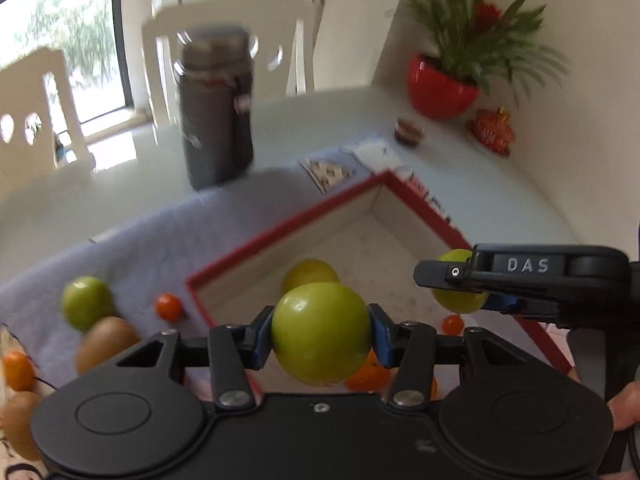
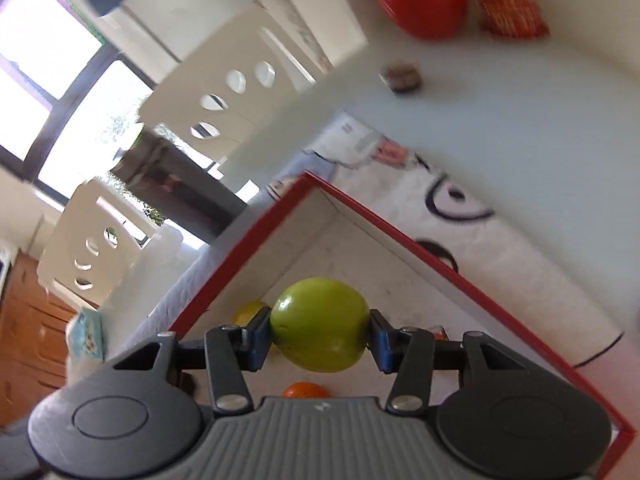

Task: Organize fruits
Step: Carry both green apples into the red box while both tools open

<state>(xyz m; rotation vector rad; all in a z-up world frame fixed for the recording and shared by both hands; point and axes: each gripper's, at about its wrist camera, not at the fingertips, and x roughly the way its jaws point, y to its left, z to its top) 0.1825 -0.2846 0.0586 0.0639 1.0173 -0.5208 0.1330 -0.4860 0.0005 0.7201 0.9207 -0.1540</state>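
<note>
My left gripper point(image 1: 321, 334) is shut on a green apple point(image 1: 320, 332), held above the near edge of the red-rimmed box point(image 1: 288, 220). My right gripper point(image 2: 320, 336) is shut on a second green apple point(image 2: 320, 330) over the same box's point(image 2: 400, 232) inside; it also shows at the right of the left wrist view with that apple point(image 1: 456, 300). A yellow-green fruit point(image 1: 310, 274) and an orange point(image 1: 368, 376) lie in the box. Left of the box on the lilac cloth point(image 1: 140, 240) lie a green apple point(image 1: 86, 302), a kiwi point(image 1: 106, 342) and a small red tomato point(image 1: 168, 306).
A dark jar point(image 1: 216, 108) stands behind the cloth. A red plant pot point(image 1: 440, 88), a red ornament point(image 1: 492, 130) and a small jar point(image 1: 408, 132) sit at the back right by the wall. White chairs point(image 1: 36, 108) stand beyond the table. More fruit point(image 1: 18, 370) lies at the far left.
</note>
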